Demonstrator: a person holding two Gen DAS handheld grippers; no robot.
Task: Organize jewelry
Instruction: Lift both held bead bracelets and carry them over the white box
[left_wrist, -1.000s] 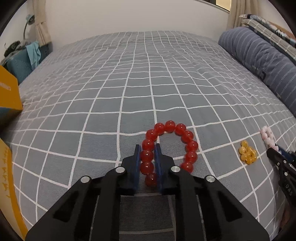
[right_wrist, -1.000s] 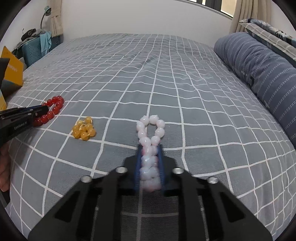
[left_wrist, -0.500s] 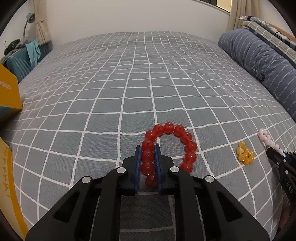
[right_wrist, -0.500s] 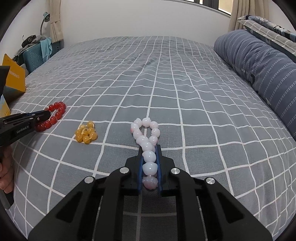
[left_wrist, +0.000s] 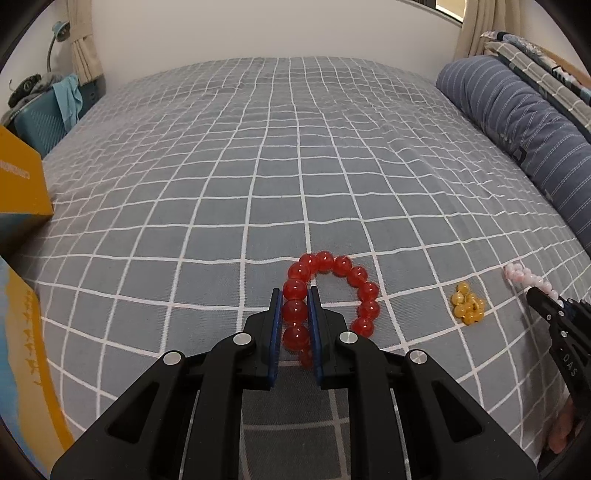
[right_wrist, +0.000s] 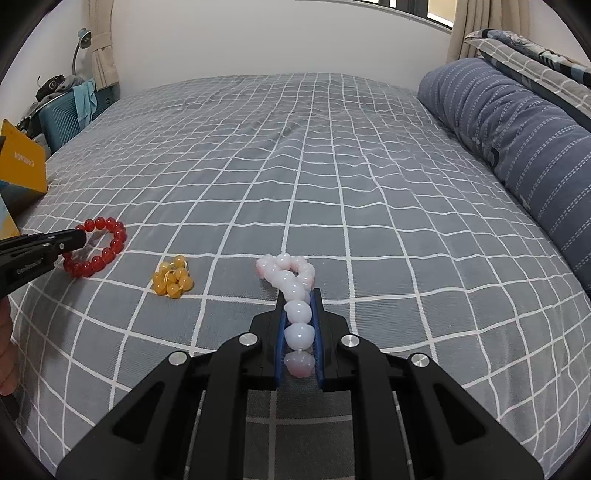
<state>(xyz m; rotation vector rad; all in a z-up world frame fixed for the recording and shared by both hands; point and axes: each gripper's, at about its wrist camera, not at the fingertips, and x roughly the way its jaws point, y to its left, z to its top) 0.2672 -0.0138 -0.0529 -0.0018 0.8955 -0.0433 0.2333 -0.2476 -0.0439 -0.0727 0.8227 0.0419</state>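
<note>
Two hand-held grippers, each one clenched on a bead bracelet over the grey checked bed (right_wrist: 369, 206).

On the left, the left hand-held gripper (left_wrist: 295, 299) grasps the red glossy bead bracelet (left_wrist: 332, 291), whose loop lies on the bedcover. On the right, the right hand-held gripper (right_wrist: 300, 301) grasps the pale pink bead bracelet (right_wrist: 293, 291). Between them lies the small amber bead bracelet (right_wrist: 173, 281), bunched, touching neither. At the left edge stands a yellow cardboard box (left_wrist: 20, 184).

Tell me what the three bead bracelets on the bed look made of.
Red bracelet: translucent glossy beads, glass, resin or agate; light glows through them. Pink bracelet: milky, polished, unevenly shaped beads, perhaps quartz or resin. Yellow bracelet: small amber-like glossy beads, amber or plastic; the pictures cannot settle which.
</note>
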